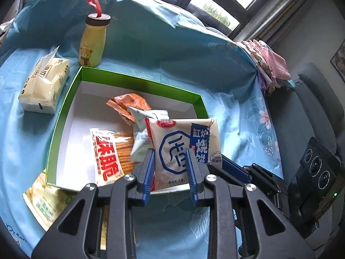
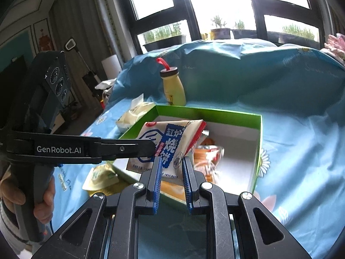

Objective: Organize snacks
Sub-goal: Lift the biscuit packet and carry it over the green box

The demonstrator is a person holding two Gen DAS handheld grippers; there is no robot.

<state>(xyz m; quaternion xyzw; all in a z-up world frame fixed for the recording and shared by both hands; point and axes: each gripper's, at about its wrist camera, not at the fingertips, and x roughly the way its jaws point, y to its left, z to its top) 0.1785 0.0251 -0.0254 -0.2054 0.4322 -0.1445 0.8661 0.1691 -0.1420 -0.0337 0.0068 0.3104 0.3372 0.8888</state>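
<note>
A white snack packet with blue characters point(image 1: 183, 142) point(image 2: 170, 138) hangs upright over the near edge of the green box point(image 1: 138, 77) point(image 2: 207, 112). My left gripper point(image 1: 170, 157) is shut on its lower part, blue pads on both faces. My right gripper point(image 2: 171, 161) is shut on the same packet's lower corner. In the right wrist view the left gripper's black finger point(image 2: 129, 149) comes in from the left. Inside the white-floored box lie an orange packet point(image 1: 129, 103), a red-lettered cracker packet point(image 1: 107, 155) and a pale packet point(image 1: 146, 116).
A yellow-green packet point(image 1: 47, 202) point(image 2: 101, 177) lies on the blue cloth by the box's near left corner. A tissue pack point(image 1: 43, 84) and a yellow bear bottle point(image 1: 92, 41) point(image 2: 172, 88) stand behind the box. Pink fabric point(image 1: 269, 64) is piled at right. A person's hand point(image 2: 13, 194) grips the left handle.
</note>
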